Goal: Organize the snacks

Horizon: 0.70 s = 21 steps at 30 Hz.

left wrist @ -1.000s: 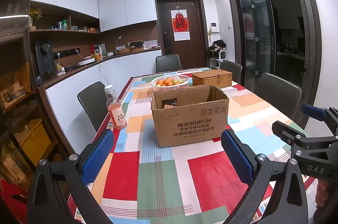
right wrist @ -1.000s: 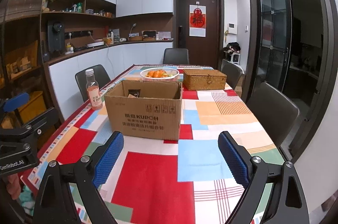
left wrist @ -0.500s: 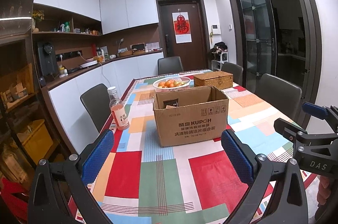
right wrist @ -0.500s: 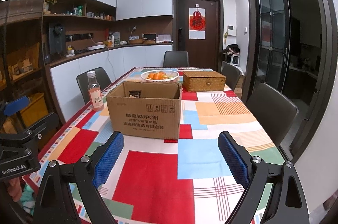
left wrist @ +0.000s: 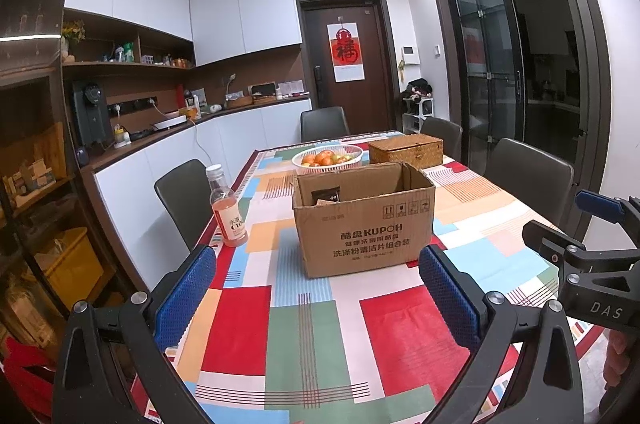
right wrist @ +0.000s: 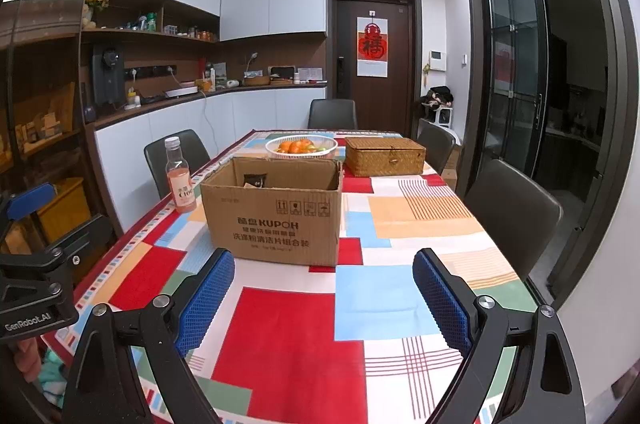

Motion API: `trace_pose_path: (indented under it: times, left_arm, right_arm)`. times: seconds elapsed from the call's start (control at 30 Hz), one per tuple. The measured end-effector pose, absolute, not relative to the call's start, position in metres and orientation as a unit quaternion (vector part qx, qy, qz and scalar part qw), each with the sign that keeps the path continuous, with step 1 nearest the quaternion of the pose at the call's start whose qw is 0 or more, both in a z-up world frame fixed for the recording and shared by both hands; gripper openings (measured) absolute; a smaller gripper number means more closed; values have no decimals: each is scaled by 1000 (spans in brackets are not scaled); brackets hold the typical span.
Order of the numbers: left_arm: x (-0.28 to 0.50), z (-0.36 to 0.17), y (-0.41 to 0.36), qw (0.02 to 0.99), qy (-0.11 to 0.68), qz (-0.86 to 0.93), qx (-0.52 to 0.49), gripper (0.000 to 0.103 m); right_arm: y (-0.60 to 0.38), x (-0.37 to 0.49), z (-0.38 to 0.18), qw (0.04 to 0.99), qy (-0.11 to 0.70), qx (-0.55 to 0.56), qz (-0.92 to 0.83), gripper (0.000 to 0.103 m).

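An open brown cardboard box [left wrist: 364, 220] stands mid-table on the checked cloth, also in the right wrist view [right wrist: 276, 212]. A dark snack packet [left wrist: 326, 194] shows inside it, also in the right wrist view [right wrist: 255, 179]; the rest of the inside is hidden. A pink drink bottle [left wrist: 227, 212] stands left of the box, also in the right wrist view [right wrist: 180, 182]. My left gripper [left wrist: 318, 298] is open and empty, short of the box. My right gripper [right wrist: 324, 300] is open and empty, beside it to the right.
A white basket of fruit [left wrist: 327, 158] and a shut wicker box [left wrist: 406, 152] sit behind the cardboard box. Dark chairs [left wrist: 528, 180] ring the table [left wrist: 304, 324]. Counter and shelves [left wrist: 132, 140] run along the left wall, glass doors [right wrist: 516, 84] on the right.
Both grippers have drawn back and risen slightly; the box and bottle look a little farther and lower. Nothing was taken hold of.
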State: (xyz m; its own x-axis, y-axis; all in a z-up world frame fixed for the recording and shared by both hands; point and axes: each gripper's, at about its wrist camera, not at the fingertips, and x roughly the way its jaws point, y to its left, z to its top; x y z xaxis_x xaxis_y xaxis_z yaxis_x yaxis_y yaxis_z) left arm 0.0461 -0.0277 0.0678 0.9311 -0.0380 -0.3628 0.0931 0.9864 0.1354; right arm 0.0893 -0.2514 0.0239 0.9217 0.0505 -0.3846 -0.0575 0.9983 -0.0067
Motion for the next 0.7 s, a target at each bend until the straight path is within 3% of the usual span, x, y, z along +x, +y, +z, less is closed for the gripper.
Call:
trace_pose_path:
  times: [0.7]
  left_arm:
    - [47, 69, -27, 980, 182, -32, 73, 103]
  right_arm:
    - [-252, 90, 21, 979, 201, -10, 28, 92]
